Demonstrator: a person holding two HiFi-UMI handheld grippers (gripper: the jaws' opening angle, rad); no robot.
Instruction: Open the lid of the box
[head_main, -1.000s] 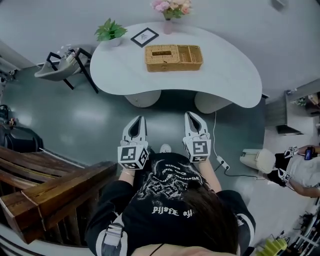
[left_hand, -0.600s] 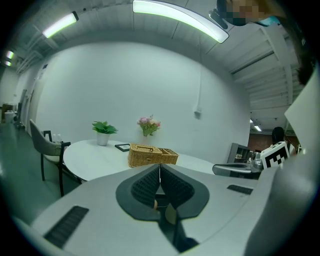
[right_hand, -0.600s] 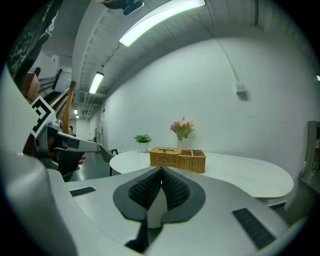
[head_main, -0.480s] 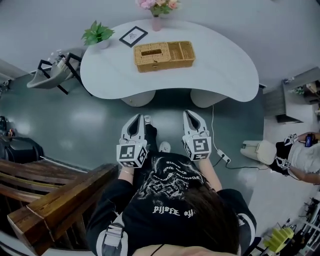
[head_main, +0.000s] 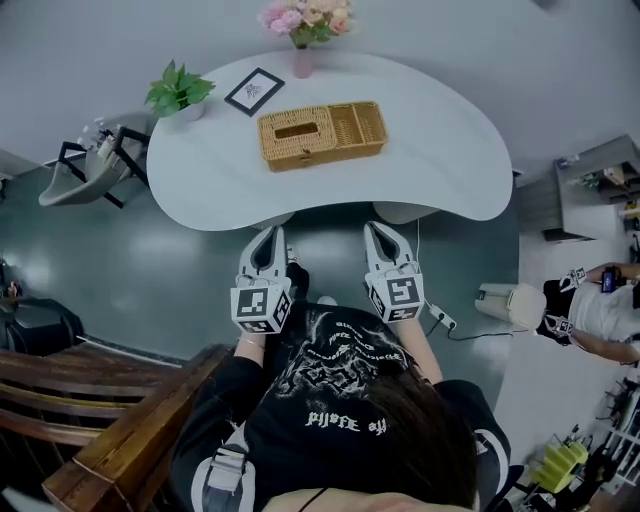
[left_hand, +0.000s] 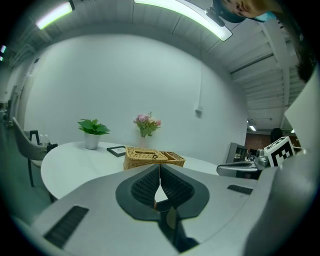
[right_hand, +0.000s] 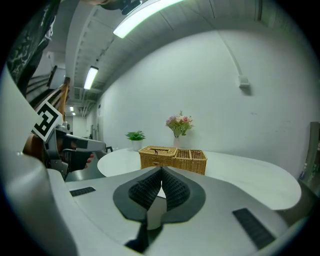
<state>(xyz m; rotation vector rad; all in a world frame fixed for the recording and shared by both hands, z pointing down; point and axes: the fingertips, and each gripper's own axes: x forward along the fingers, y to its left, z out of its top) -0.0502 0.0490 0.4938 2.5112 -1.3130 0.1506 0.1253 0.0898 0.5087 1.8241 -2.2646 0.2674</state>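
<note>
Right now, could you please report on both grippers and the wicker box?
Shut and empty: left gripper, right gripper. Both well short of the wicker box. Box on table, lid down. Nothing between grippers and box.

White table (head_main: 430, 150), wicker box (head_main: 322, 134), potted plant (head_main: 178, 92), flower vase (head_main: 301, 58), picture frame (head_main: 254, 90)

Open run to the box (head_main: 322, 135)
Bare worktop (head_main: 430, 150) lies at its 3 to 9 o'clock; frame (head_main: 253, 91), plant (head_main: 178, 92) and vase (head_main: 300, 62) stand at 10 to 12.

We see bright, even light from long white ceiling strip lamps (left_hand: 190, 16); soft glare on the glossy grey floor (head_main: 170, 265); fisheye bends edges, corners vignette black.
</note>
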